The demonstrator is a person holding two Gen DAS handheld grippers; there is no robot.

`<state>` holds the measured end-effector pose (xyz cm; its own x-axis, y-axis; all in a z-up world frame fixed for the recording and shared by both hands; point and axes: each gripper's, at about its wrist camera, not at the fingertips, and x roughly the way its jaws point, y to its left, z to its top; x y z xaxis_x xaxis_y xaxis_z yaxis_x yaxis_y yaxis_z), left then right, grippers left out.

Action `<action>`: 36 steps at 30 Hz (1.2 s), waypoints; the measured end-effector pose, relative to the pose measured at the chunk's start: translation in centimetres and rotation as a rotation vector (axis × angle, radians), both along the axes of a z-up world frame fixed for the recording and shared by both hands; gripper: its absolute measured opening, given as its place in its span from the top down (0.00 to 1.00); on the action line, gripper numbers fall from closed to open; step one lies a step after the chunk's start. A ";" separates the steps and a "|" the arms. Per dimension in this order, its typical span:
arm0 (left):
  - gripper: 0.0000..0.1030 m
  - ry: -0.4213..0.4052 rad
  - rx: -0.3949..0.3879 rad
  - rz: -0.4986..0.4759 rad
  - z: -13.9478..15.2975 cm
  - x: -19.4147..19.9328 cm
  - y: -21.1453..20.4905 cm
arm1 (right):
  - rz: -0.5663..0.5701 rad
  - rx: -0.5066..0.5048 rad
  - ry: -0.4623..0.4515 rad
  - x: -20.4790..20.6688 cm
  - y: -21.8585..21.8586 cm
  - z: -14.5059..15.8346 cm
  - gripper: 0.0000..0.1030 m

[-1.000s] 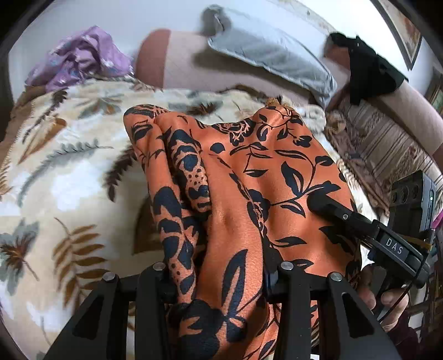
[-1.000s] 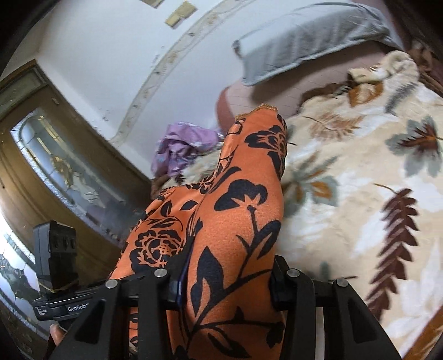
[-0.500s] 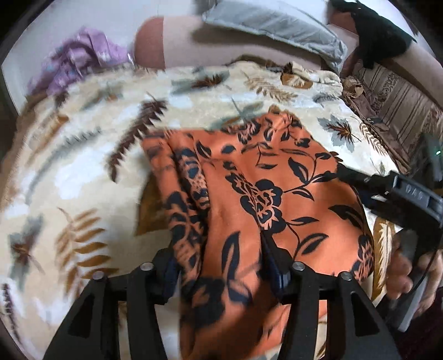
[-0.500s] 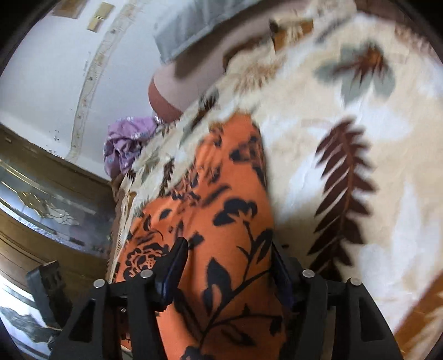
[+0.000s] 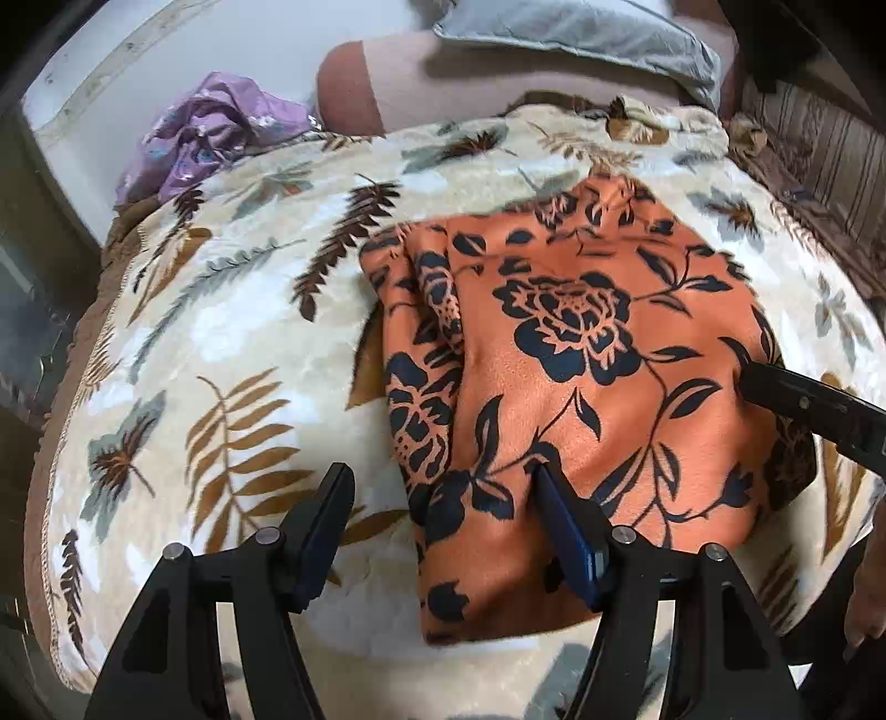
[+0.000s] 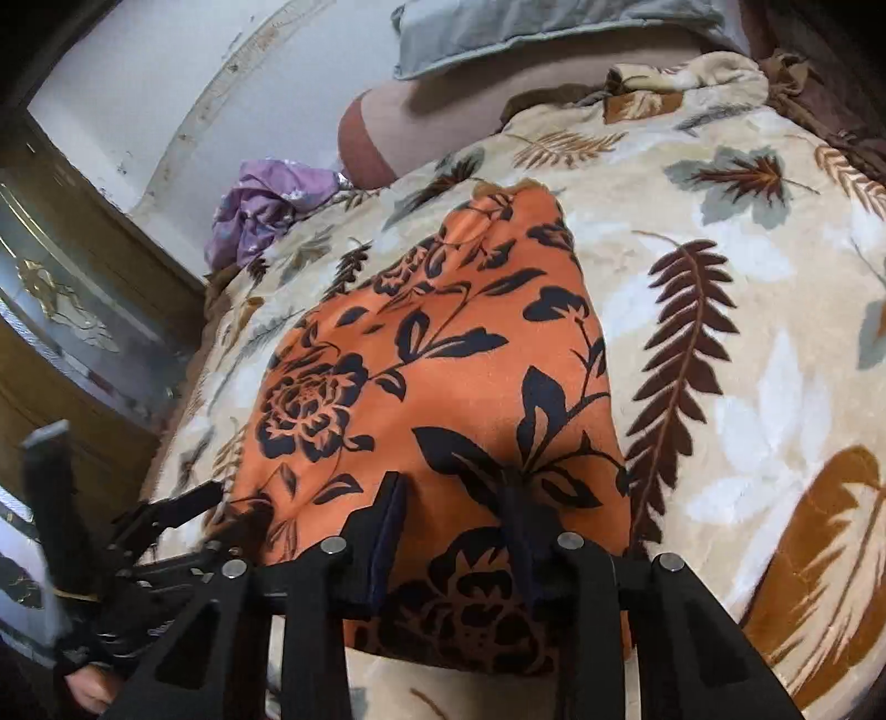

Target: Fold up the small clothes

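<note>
An orange cloth (image 5: 581,360) with a black flower print lies folded on the leaf-patterned blanket (image 5: 221,343). My left gripper (image 5: 443,515) is over its near left corner, jaws opening: the right finger rests on the cloth, the left finger hangs over bare blanket, nothing pinched. In the right wrist view the cloth (image 6: 421,376) fills the gap of my right gripper (image 6: 454,515), whose jaws are closing over its near edge. One right-gripper finger (image 5: 803,404) lies on the cloth's right side. The left gripper (image 6: 166,515) shows at the cloth's left.
A crumpled purple garment (image 5: 210,133) sits at the blanket's far left corner. A pinkish bolster (image 5: 415,83) and a grey pillow (image 5: 581,27) lie along the back. A wooden door with glass (image 6: 66,310) stands to the left. A person's hand (image 5: 869,581) holds the right gripper.
The cloth was held up bunched in both grippers; now it lies on the blanket. The left jaws have spread and let it go. Both grippers tilted down toward the bed.
</note>
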<state>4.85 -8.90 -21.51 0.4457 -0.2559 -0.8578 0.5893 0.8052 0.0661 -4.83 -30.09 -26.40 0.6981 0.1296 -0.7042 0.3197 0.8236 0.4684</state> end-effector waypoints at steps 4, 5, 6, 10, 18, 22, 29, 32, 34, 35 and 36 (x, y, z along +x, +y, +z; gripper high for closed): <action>0.33 -0.058 -0.063 0.007 3.2 -1.5 1.3 | -0.017 -0.044 -0.064 -2.5 0.9 3.3 0.63; 0.33 -0.074 -0.082 0.019 4.3 -1.8 1.8 | -0.024 -0.074 -0.076 -3.3 1.2 4.2 0.62; 0.33 -0.086 -0.097 0.030 5.1 -2.1 2.1 | -0.033 -0.106 -0.089 -3.9 1.5 5.4 0.62; 0.32 -0.145 -0.163 0.075 8.8 -3.6 4.1 | -0.051 -0.175 -0.154 -6.9 2.6 9.5 0.62; 0.20 -0.348 -0.217 0.137 15.9 -7.6 7.4 | -0.053 -0.263 -0.265 -11.3 5.7 16.3 0.40; 0.12 -0.453 -0.227 0.167 18.9 -9.9 8.4 | -0.071 -0.320 -0.288 -13.0 7.2 18.6 0.40; 0.07 -0.557 -0.188 0.202 22.5 -12.9 8.6 | -0.089 -0.373 -0.290 -15.0 8.8 21.2 0.40; 0.07 -0.595 -0.176 0.201 23.4 -14.0 8.5 | -0.085 -0.399 -0.285 -15.7 9.4 22.2 0.40; 0.07 -0.570 -0.209 0.188 24.0 -14.5 8.9 | -0.087 -0.425 -0.280 -16.1 9.8 22.9 0.40; 0.07 -0.558 -0.221 0.185 24.3 -14.6 9.1 | -0.093 -0.439 -0.276 -16.4 10.0 23.2 0.40; 0.07 -0.546 -0.233 0.184 24.5 -14.7 9.3 | -0.098 -0.446 -0.274 -16.7 10.1 23.5 0.40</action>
